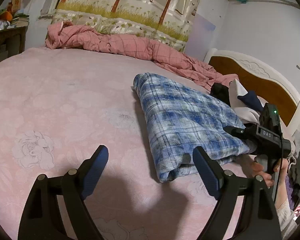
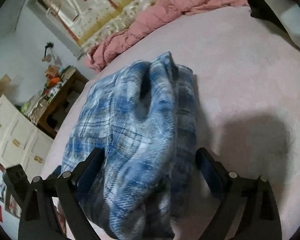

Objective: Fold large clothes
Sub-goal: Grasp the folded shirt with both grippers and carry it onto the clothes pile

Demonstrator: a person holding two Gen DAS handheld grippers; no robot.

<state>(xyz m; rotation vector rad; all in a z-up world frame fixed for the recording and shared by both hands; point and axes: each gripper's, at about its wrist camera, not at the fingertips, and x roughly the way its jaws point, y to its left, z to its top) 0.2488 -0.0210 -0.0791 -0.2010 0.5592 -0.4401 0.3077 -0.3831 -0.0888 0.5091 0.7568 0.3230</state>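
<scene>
Garment: blue plaid flannel [image 1: 182, 120] lies on the bed [image 1: 60, 100], already a narrow folded bundle.
Left tool [image 1: 150, 164]: spread, empty, bundle just right of it.
Right tool [image 2: 150, 166]: spread, bundle between its fingers, unpinched.
Left to do: probably a final fold.

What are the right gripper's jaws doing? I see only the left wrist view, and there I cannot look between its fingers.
Observer: The right gripper is open wide, with the near end of the cloth lying between its fingers.
Operator: Is the cloth flat on top?
Observer: No. A deep, dark crease runs along its top toward the far end.
Operator: What stands past the bed on the left of that view?
Observer: A white cabinet with drawers, which your view does not show.
</scene>
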